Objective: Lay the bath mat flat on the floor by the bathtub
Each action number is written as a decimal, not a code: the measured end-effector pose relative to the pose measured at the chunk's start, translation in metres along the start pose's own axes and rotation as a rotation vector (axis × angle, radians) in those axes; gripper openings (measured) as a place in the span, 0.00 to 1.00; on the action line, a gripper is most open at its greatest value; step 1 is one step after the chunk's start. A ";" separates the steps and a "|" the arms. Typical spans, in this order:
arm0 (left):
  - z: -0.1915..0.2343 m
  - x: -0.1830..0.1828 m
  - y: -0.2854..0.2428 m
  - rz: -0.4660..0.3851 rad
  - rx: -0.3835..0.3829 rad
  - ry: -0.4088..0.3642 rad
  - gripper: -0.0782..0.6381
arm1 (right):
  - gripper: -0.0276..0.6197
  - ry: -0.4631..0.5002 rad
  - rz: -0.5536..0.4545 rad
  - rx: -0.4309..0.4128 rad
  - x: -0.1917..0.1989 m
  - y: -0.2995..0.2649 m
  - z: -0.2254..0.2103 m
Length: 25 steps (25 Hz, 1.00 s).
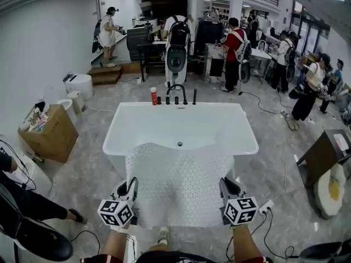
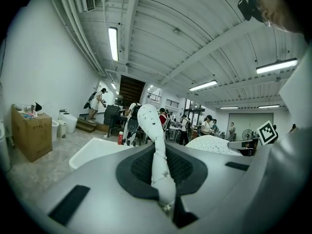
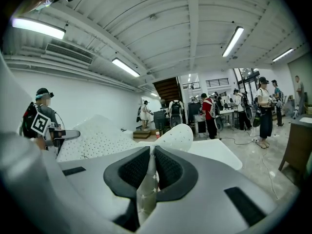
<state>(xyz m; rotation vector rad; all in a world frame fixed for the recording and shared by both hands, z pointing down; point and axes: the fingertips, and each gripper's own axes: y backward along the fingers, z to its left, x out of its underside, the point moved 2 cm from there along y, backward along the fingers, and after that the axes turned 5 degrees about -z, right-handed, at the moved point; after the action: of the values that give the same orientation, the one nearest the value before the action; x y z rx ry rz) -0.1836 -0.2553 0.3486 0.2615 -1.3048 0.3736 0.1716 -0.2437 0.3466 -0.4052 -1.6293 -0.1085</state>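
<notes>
A white perforated bath mat [image 1: 178, 182] hangs stretched between my two grippers, in front of the white bathtub [image 1: 230, 126] and reaching up over its near rim. My left gripper [image 1: 129, 189] is shut on the mat's near left corner, and my right gripper [image 1: 227, 188] on its near right corner. In the left gripper view the mat's edge [image 2: 156, 150] is pinched between the dark pads and stands up past them. In the right gripper view the mat [image 3: 146, 184] is pinched the same way, its corner [image 3: 178, 136] folding over beyond the jaws.
A cardboard box [image 1: 52, 133] stands left of the tub, with a white toilet [image 1: 81, 85] behind it. A brown stand [image 1: 323, 155] is at the right. Black taps [image 1: 176, 95] and a red bottle [image 1: 154, 96] sit at the tub's far end. Cables [image 1: 269, 223] lie on the floor; several people stand behind.
</notes>
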 end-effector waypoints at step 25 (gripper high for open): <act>0.057 0.053 -0.064 0.084 -0.027 0.019 0.15 | 0.12 -0.021 0.085 0.080 0.053 -0.075 -0.021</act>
<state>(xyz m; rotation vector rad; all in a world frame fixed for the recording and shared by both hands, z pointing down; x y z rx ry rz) -0.1962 -0.3294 0.4152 0.1798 -1.3037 0.4283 0.1647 -0.3095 0.4134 -0.4148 -1.6292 0.0244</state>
